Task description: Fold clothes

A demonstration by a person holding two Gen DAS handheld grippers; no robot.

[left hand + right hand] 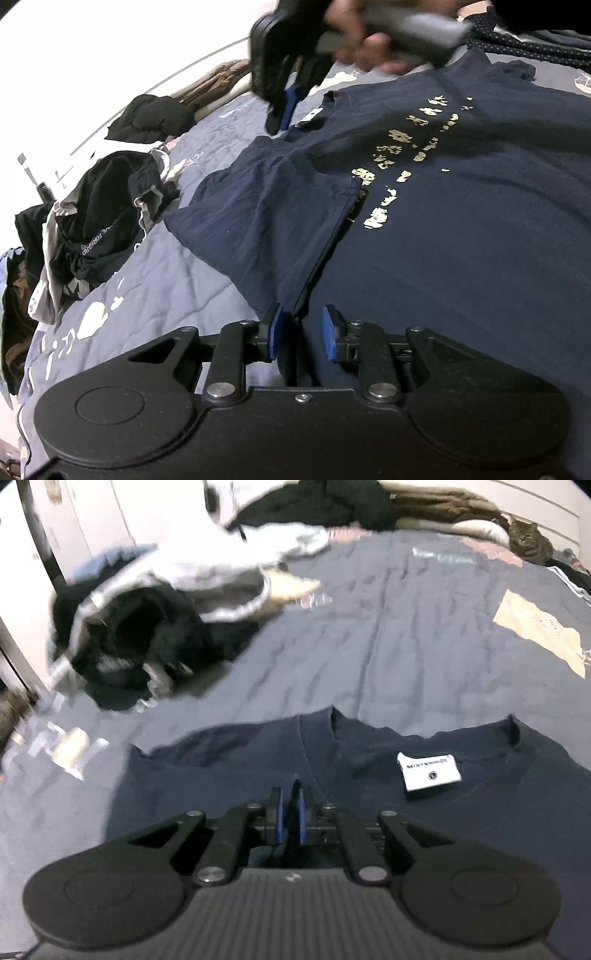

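Navy T-shirt [461, 229] flat on quilt [155, 280]; dark clothes pile [107, 221] beside; left fingers [275, 332] apart, right fingers [300, 812] near-closed.

- Left wrist view looks low along the shirt [461, 221] toward its collar, close in.
- Right wrist view faces across the collar [406, 746] up the bed [369, 627]; both share the shirt.

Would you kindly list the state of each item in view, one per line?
Navy T-shirt: spread flat, print up, one sleeve folded inward.
Left gripper: open, straddling the shirt's folded edge.
Right gripper: nearly shut, at the shoulder beside the collar; grip unclear.
Neck label: exposed, inside the collar.
Dark clothes pile: crumpled, unfolded.
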